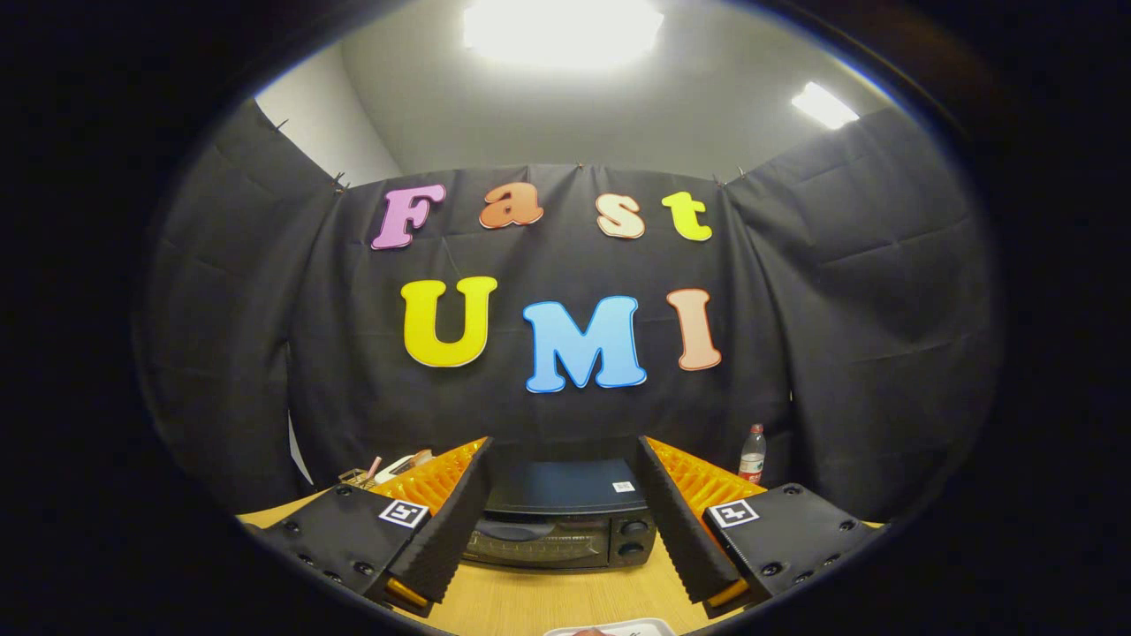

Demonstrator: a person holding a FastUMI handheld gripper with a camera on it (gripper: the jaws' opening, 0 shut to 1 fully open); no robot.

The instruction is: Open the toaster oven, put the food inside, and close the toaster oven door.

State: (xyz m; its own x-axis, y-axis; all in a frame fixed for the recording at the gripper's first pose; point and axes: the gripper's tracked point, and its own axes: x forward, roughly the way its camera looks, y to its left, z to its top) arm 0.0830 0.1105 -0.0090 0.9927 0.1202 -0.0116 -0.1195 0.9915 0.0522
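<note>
Oven [565, 517]: one, door closed, far between your fingers. Bottle [752, 454]: one, far right. Gripper [565, 565] level, spread wide, empty.

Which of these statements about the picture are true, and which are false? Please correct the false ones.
1. The toaster oven door is closed. True.
2. The fingers are shut on the oven handle. False: the gripper is open and holds nothing; the oven stands beyond it.
3. A bottle stands upright on the table beside the oven. True.
4. The bottle lies on top of the oven. False: it stands on the table, apart from the oven.
</note>
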